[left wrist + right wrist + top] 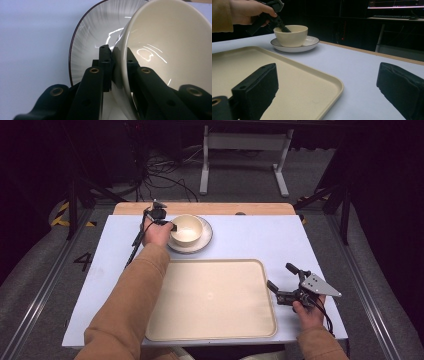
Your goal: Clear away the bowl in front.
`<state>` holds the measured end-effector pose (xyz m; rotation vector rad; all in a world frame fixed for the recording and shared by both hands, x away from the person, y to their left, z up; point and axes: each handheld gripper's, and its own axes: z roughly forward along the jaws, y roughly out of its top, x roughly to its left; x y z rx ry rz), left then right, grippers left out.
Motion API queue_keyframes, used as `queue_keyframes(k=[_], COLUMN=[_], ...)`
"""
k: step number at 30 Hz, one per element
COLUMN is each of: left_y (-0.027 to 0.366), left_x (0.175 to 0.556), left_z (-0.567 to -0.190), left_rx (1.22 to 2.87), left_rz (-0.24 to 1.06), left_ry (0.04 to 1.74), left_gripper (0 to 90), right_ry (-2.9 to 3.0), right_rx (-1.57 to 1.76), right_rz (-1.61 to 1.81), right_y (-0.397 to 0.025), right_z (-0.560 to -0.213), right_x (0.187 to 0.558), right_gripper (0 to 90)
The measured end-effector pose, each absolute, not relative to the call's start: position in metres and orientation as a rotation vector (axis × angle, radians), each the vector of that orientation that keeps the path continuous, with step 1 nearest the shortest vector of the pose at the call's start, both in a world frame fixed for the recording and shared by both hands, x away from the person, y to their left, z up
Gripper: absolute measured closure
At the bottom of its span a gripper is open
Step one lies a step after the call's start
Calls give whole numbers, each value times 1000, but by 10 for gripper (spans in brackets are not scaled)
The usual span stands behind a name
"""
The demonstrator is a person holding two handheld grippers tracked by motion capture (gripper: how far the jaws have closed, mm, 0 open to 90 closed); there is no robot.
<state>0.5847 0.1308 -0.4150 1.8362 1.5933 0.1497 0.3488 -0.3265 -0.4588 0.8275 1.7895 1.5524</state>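
A cream bowl (186, 228) stands on a white dark-rimmed plate (204, 242) at the far middle-left of the table. My left gripper (168, 224) is shut on the bowl's left rim. In the left gripper view its jaws (117, 53) pinch the bowl (172, 42) wall, one inside and one outside, above the plate (92, 32). My right gripper (280, 275) hovers open and holds nothing, just right of a beige tray (212, 297). In the right gripper view the right gripper (328, 75) has its jaws wide apart over the tray (249, 72) corner, with the bowl (292, 35) and left gripper (280, 25) farther off.
The table top (260, 237) is pale blue with a wooden strip (225, 208) along its far edge. Beyond it, a white frame (245, 150) and cables lie on the floor. Bare table lies between the plate and the tray.
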Motion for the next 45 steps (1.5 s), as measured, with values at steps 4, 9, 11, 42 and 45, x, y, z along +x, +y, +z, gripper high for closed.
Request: queue_keyframes(k=[4,9,11,42,45], left_y=[132,135,136,131,131], left_x=[583,580,579,553,549], left_z=[-411,-401,-397,-342,-339], left_rx=[1853,1841,1839,1972,1988], left_rz=[166,163,167,161,147], left_ry=[1582,1560,1550,1351,1328], left_gripper=[817,819,818,808,808], right_ry=[1789,1789,1788,1788,1789], right_rx=[827,828,828,833,832], right_rz=[1552,1553,1555,1558,1559], right_y=[-326,-326,-326,-327,-327], right_z=[-459,-459,-459,-459,-459], right_x=[349,349,349,349,349], right_gripper=[41,41,41,41,41])
